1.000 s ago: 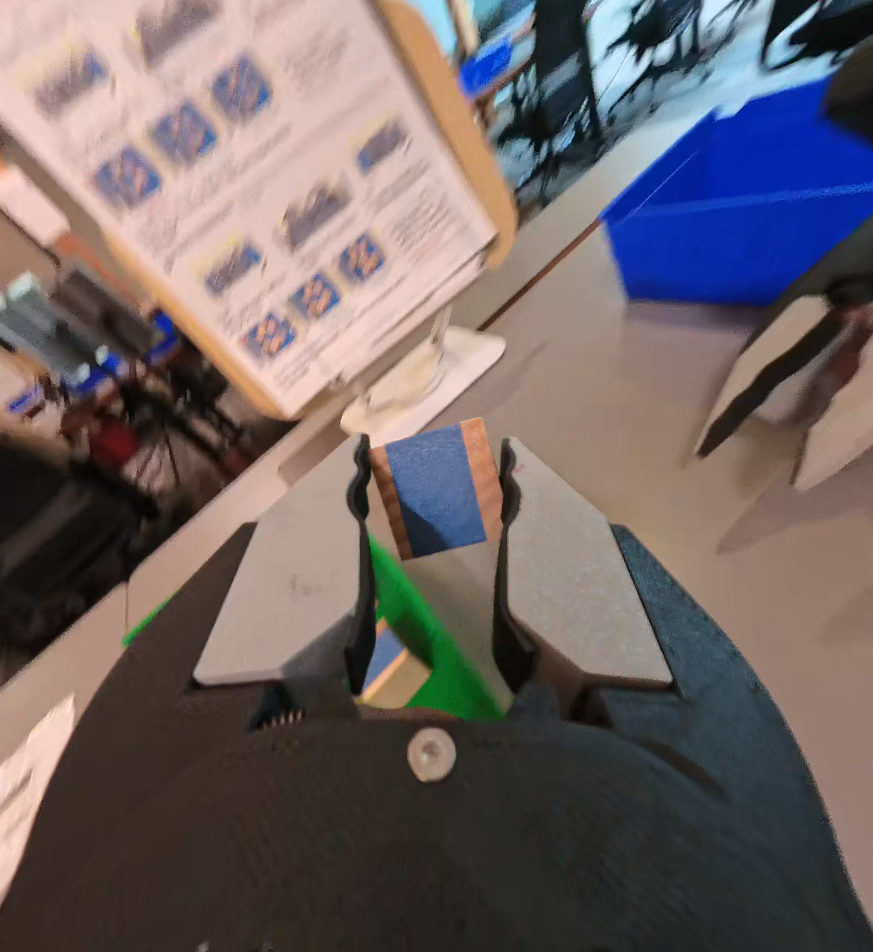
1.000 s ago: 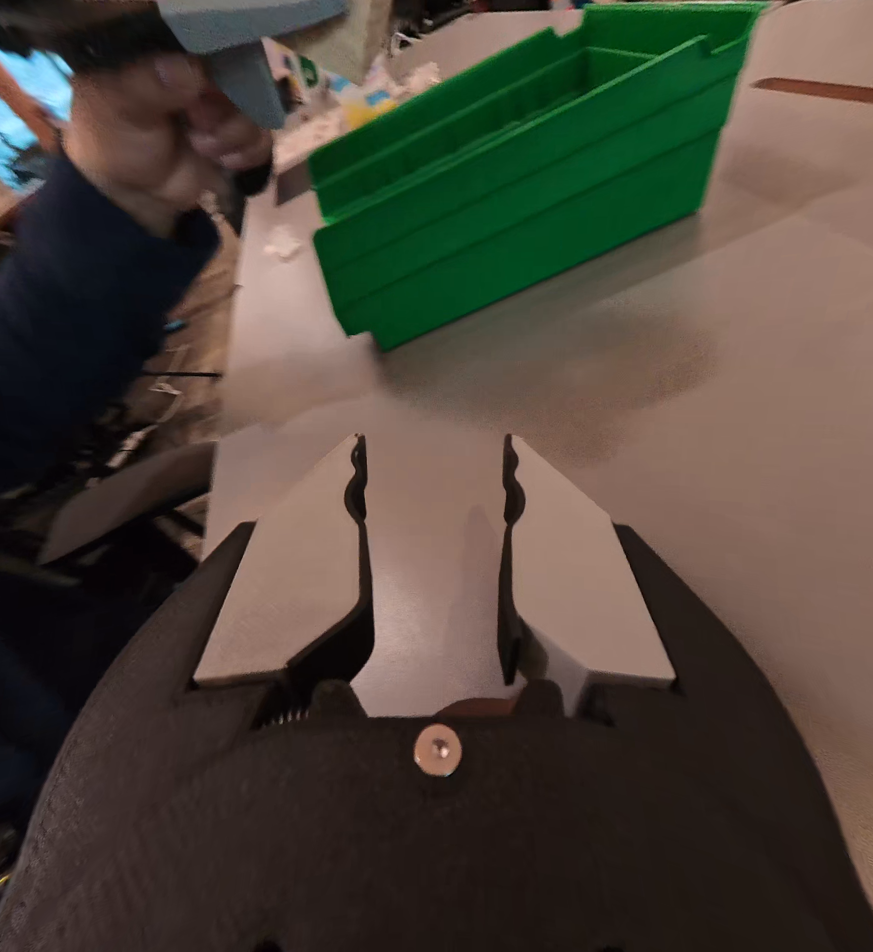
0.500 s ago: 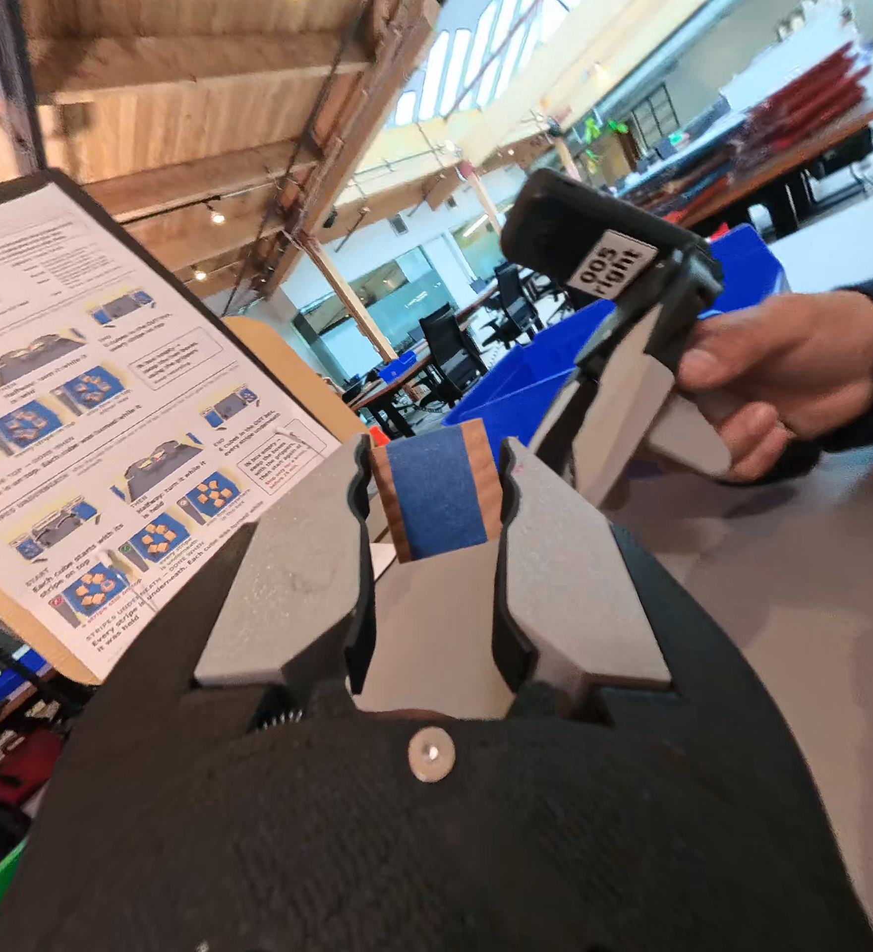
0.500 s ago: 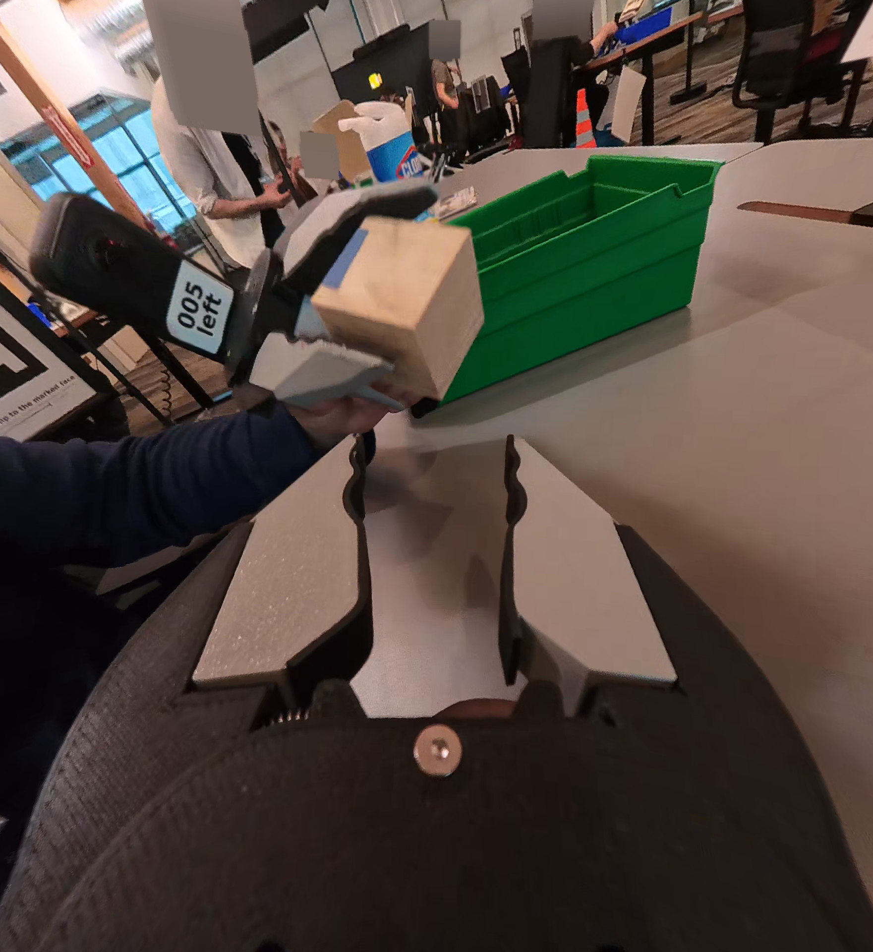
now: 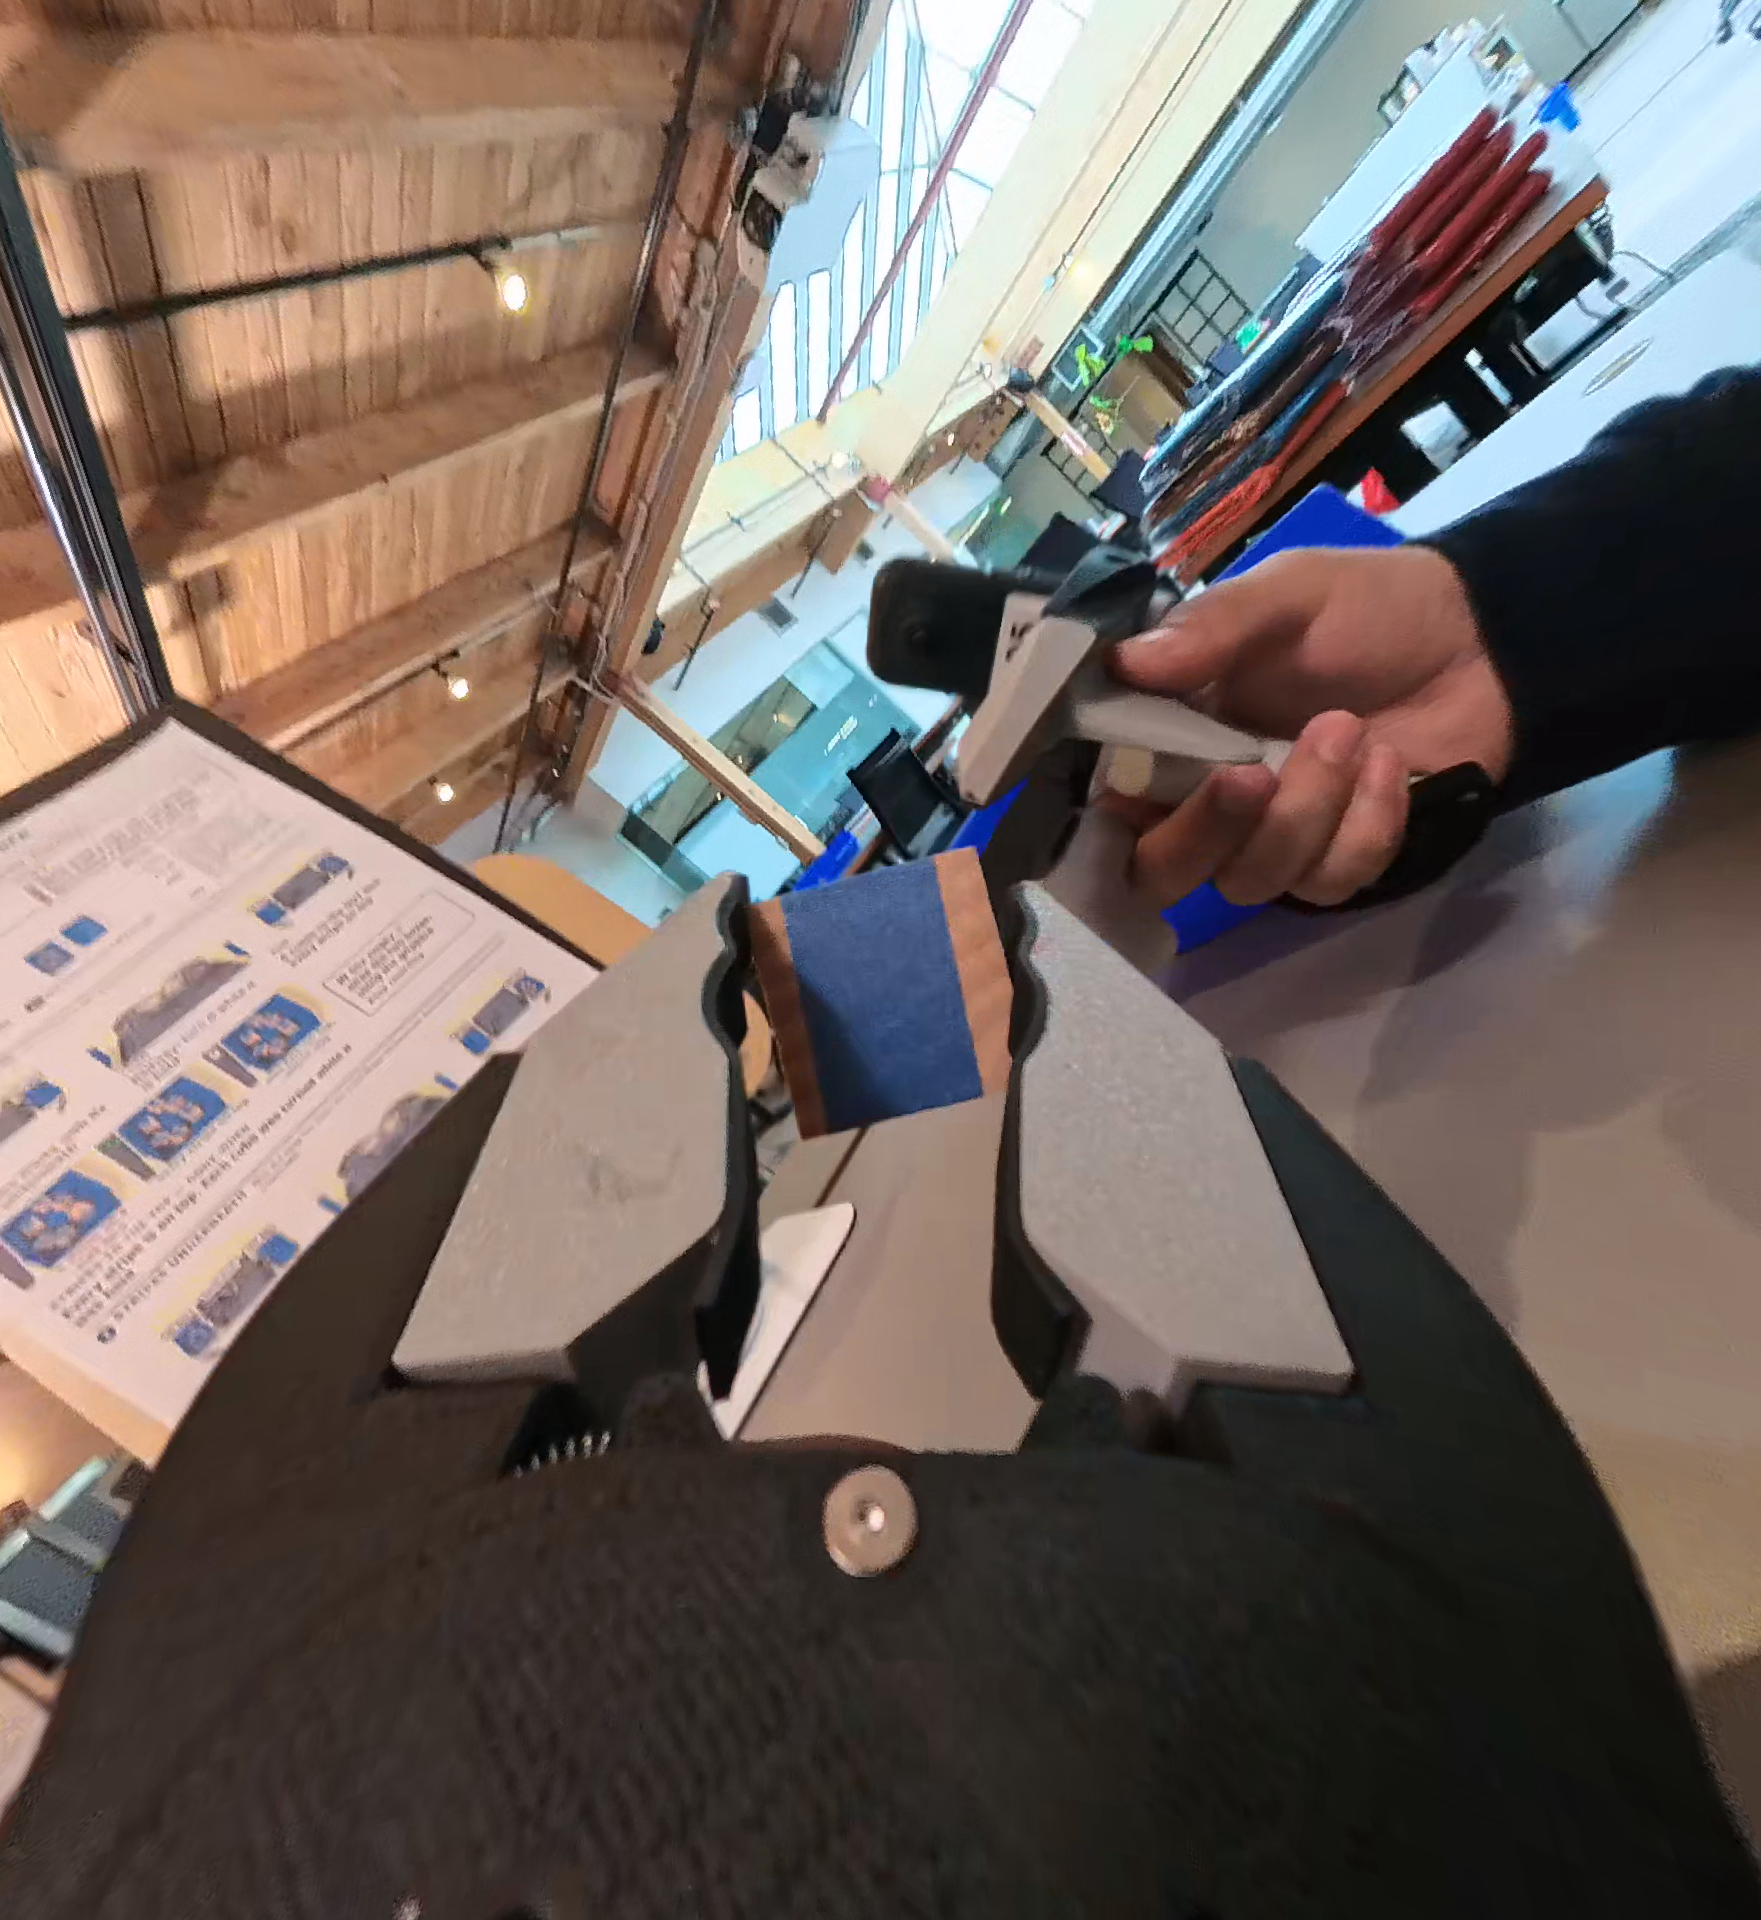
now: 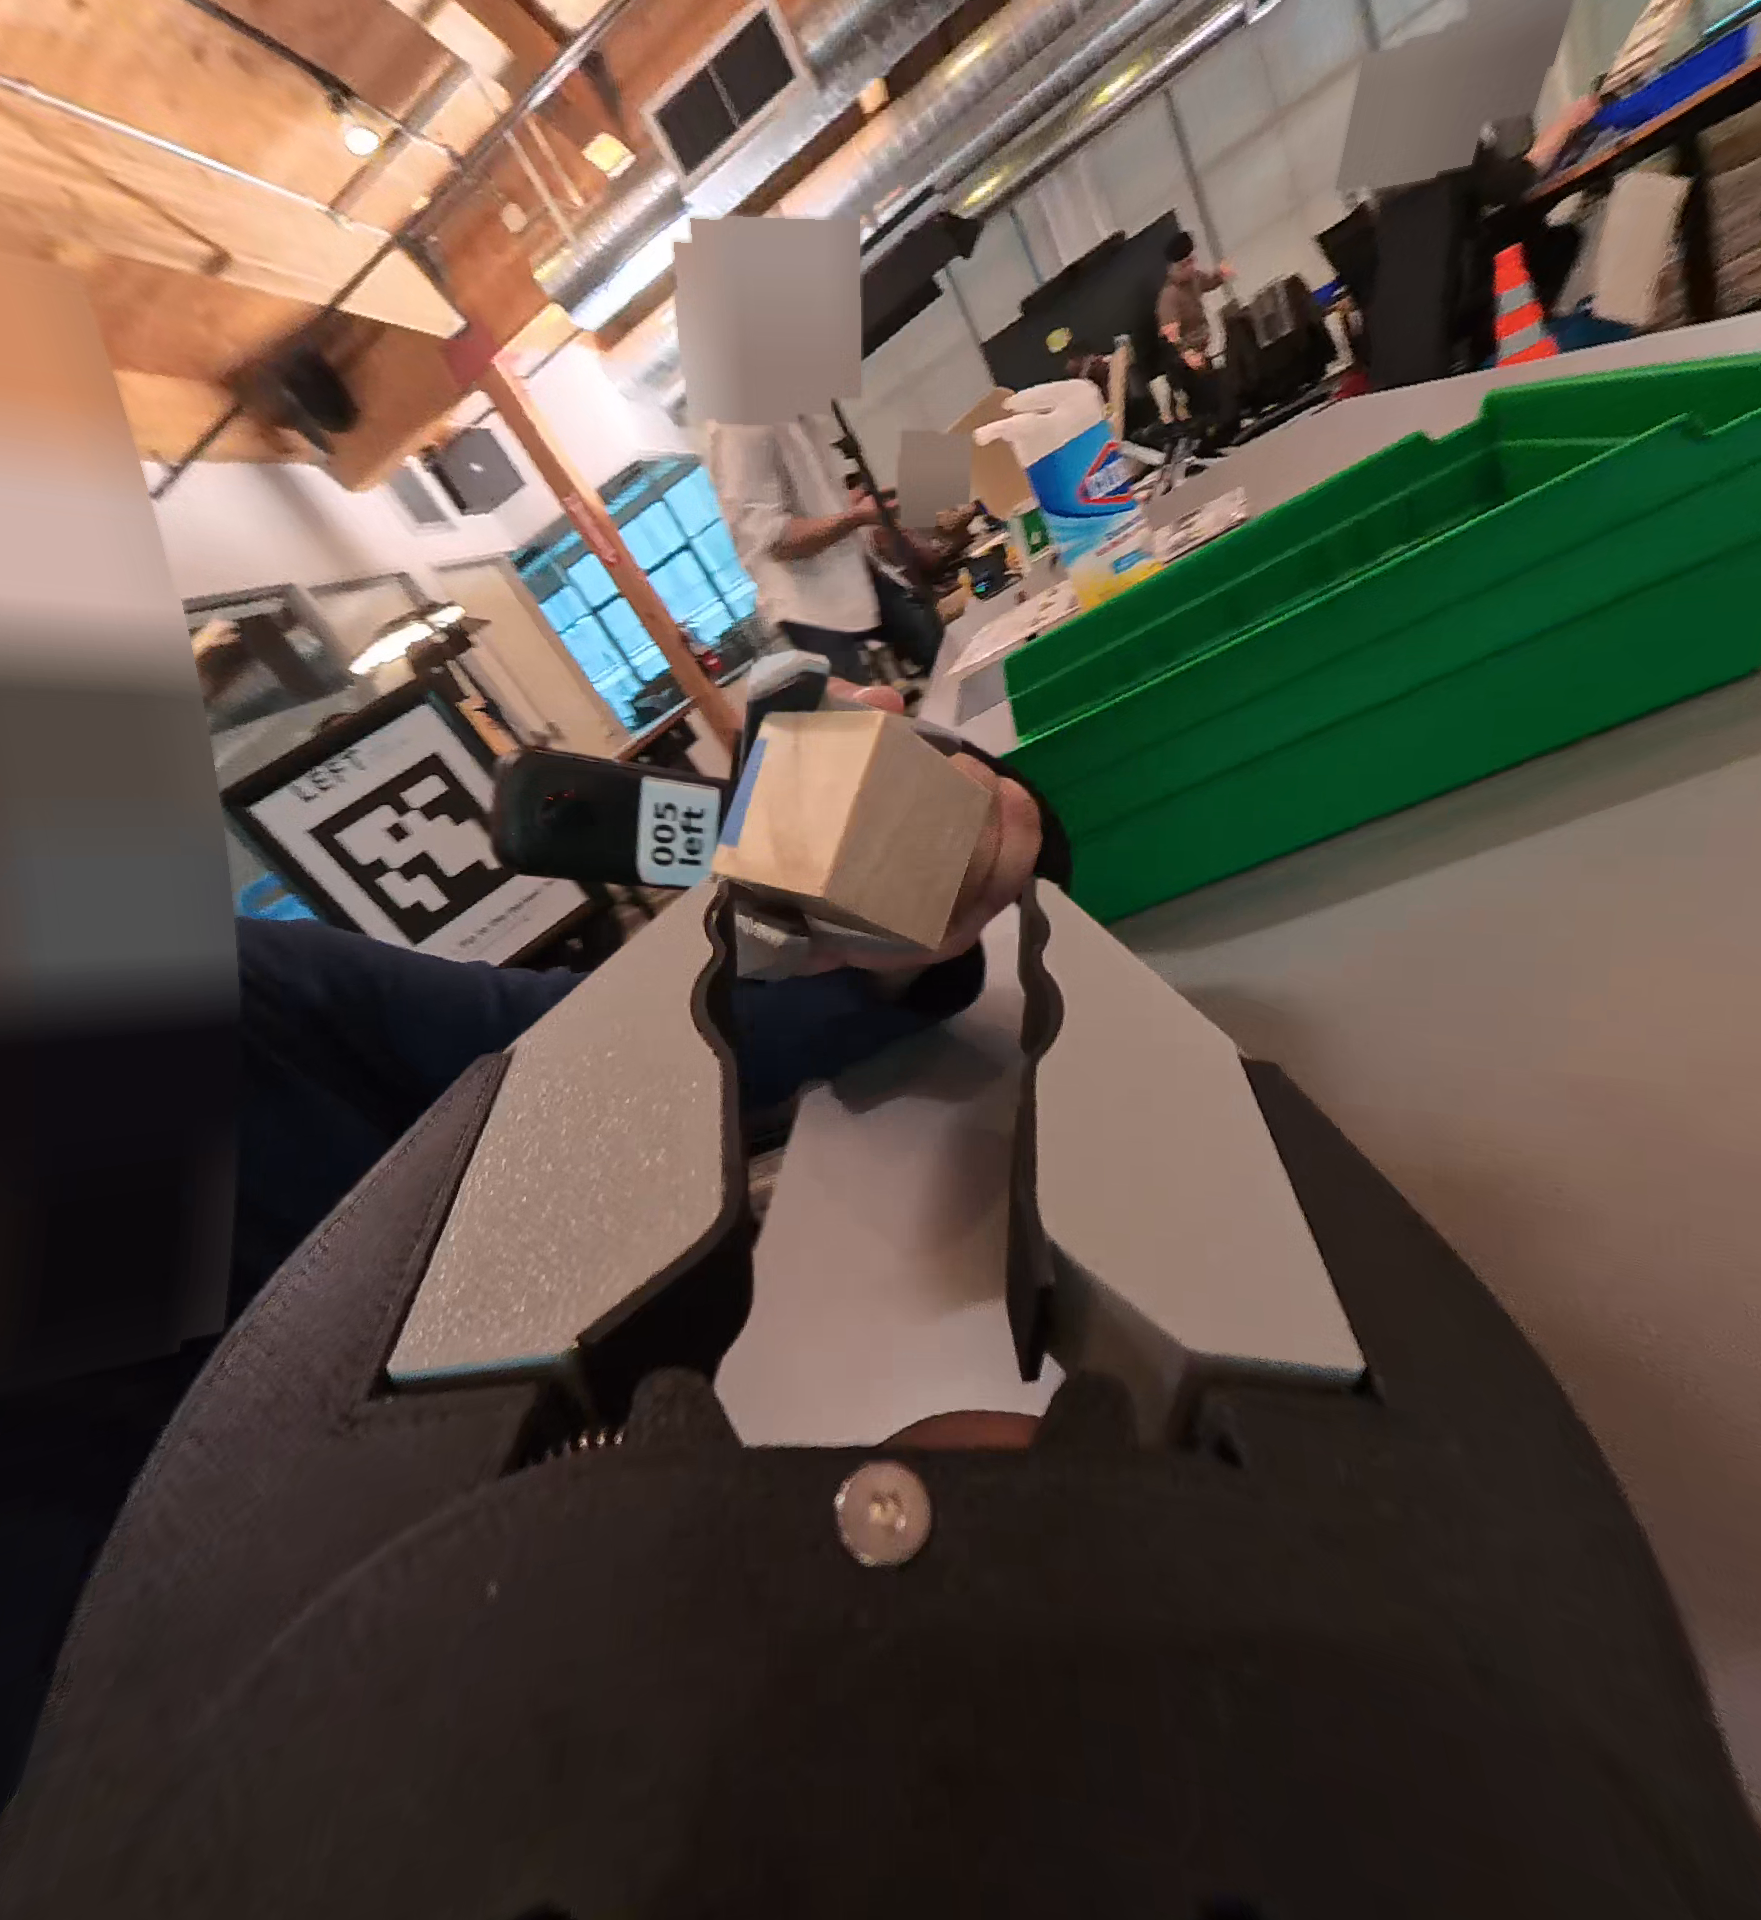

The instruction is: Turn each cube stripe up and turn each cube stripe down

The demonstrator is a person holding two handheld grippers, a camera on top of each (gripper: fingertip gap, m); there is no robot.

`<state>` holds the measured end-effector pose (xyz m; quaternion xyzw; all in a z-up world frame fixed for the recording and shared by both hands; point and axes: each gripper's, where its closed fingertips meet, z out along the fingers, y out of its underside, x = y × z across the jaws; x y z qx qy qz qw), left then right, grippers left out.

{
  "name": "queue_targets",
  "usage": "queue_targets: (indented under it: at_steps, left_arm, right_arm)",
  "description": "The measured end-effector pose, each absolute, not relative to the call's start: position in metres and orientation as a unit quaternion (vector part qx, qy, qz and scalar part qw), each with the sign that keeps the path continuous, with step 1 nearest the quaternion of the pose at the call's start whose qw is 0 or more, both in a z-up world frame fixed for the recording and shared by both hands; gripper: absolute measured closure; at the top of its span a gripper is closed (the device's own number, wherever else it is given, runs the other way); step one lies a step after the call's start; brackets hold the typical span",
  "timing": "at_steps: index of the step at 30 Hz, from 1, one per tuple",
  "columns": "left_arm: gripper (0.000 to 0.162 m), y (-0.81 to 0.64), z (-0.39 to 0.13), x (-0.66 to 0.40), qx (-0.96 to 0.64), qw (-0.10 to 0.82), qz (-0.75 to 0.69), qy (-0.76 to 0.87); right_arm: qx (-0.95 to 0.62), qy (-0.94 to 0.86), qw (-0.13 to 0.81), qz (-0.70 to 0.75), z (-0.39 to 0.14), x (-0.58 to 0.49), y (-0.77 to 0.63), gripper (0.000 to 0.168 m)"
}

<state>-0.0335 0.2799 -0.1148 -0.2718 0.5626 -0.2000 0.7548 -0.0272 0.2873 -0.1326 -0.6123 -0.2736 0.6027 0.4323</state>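
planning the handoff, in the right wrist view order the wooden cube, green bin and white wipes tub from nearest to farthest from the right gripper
1. wooden cube: just past the right gripper fingertips, held up by the left gripper.
2. green bin: on the table, ahead to the right.
3. white wipes tub: behind the bin's far left end.

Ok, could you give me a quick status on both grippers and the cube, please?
Left gripper shut on the cube, held above the table, blue stripe toward its camera. Right gripper open, empty, facing the cube. Nothing between them.
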Motion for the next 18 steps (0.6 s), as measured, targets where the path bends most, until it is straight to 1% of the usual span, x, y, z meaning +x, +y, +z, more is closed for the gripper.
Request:
queue_targets:
  at_steps: [5, 11, 13, 14, 18]
  left_arm:
    - [0.114, 0.260, -0.113, -0.036, -0.242, 0.761, -0.201, 0.568]
    - [0.115, 0.242, -0.119, -0.032, -0.220, 0.745, -0.221, 0.590]
    - [0.114, 0.231, -0.119, -0.032, -0.203, 0.740, -0.232, 0.597]
    - [0.114, 0.225, -0.120, -0.031, -0.195, 0.739, -0.236, 0.601]
    - [0.115, 0.215, -0.122, -0.030, -0.172, 0.745, -0.216, 0.607]
  right_arm:
    - [-0.601, -0.299, 0.367, 0.644, -0.137, -0.042, 0.268, 0.112]
    - [-0.585, -0.335, 0.325, 0.664, -0.137, -0.053, 0.249, 0.107]
    - [-0.567, -0.334, 0.299, 0.691, -0.132, -0.052, 0.240, 0.108]
    - [-0.556, -0.335, 0.286, 0.705, -0.130, -0.052, 0.236, 0.111]
    - [-0.553, -0.348, 0.245, 0.716, -0.135, -0.057, 0.225, 0.112]
